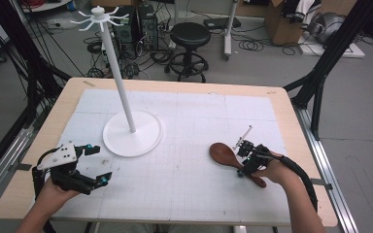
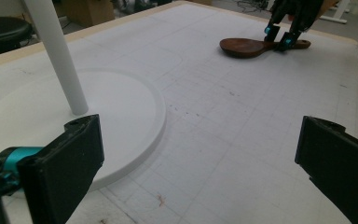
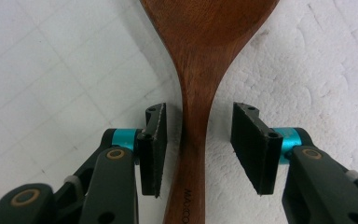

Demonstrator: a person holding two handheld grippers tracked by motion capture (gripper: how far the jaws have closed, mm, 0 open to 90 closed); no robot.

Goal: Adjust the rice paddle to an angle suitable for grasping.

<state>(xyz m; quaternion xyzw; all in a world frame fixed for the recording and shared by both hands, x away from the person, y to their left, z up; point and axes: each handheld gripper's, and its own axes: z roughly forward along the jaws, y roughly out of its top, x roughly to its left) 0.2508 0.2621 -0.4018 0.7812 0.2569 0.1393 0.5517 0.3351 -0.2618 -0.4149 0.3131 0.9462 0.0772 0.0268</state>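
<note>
A: Item, left: left gripper (image 1: 90, 165), jaws spread wide and empty, held near the table's (image 1: 39, 141) left edge beside the white stand (image 1: 132, 133).

B: Item, right: wooden spoon (image 1: 229, 158), laid flat on the mat (image 1: 184, 174), long axis running bowl-left to handle-right. Its neck is straddled by the right gripper (image 3: 198, 144), jaws parted, not yet closed. Open room is noted leftward.

A lab: black rig frames (image 1: 337, 43), floor cables (image 1: 257, 46), computer towers (image 1: 148, 22).
</note>
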